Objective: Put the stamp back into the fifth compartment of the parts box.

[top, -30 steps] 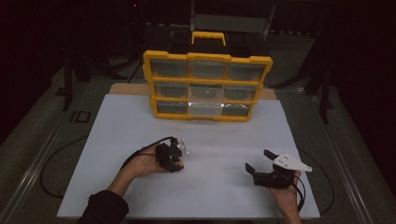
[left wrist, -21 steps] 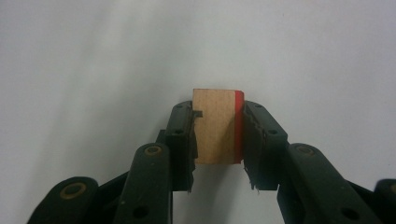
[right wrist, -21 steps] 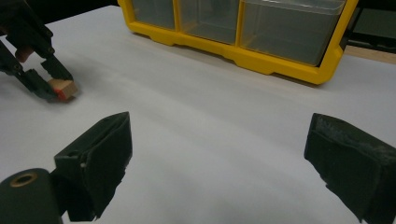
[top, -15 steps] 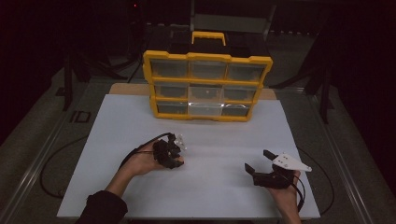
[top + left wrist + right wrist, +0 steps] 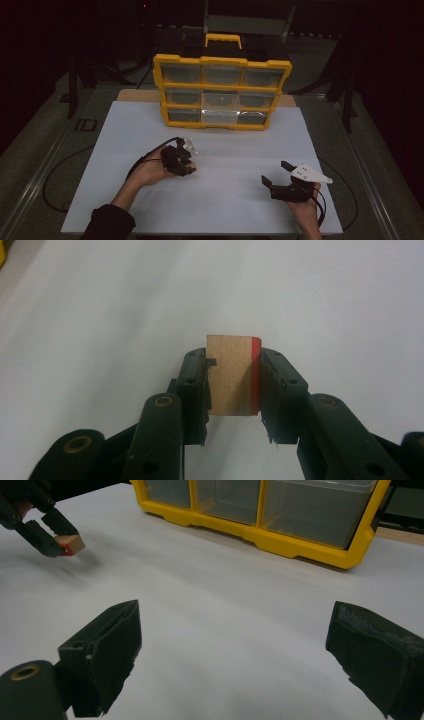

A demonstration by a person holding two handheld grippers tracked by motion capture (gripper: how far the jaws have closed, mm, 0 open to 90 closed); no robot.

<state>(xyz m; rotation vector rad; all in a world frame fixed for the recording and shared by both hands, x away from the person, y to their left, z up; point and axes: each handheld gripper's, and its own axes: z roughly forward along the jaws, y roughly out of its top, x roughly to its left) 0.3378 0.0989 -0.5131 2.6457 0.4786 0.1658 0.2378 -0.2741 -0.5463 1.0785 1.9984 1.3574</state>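
Left gripper point(image 5: 234, 385) pinching a small wooden block point(image 5: 231, 375) across its flat sides, red edge against one jaw. Probably light, rigid, unlikely to slip. Right gripper point(image 5: 235, 655) spread wide, holding nothing

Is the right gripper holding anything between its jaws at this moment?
No: in the right gripper view the right gripper stands wide open, with bare white table between its jaws.
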